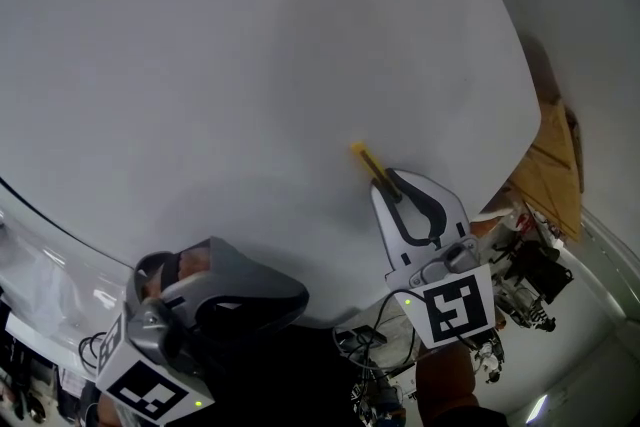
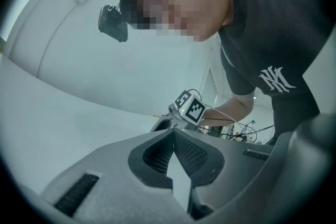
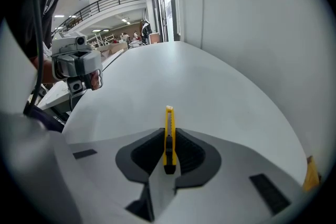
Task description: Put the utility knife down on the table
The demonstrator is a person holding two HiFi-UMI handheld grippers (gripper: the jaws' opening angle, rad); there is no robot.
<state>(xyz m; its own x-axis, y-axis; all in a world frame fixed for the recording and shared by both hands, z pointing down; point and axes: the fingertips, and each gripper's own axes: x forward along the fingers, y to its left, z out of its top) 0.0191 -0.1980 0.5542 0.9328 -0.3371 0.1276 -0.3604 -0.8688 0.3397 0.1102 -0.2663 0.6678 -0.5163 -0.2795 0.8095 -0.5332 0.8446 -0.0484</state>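
Right gripper (image 3: 169, 150) pinches utility knife (image 3: 168, 126), long axis along jaws, tip toward 11 o'clock over table (image 1: 200, 65); left gripper (image 2: 173, 139) pressed together, empty, at 7 o'clock.

In the head view, the right hand-held gripper (image 1: 393, 183) covers the rear of the utility knife (image 1: 366, 161); only its yellow front end shows. Whether the knife touches the worktop (image 1: 230, 65) cannot be told. The bottom edge cuts off the rear of the left hand-held gripper (image 1: 285, 300).
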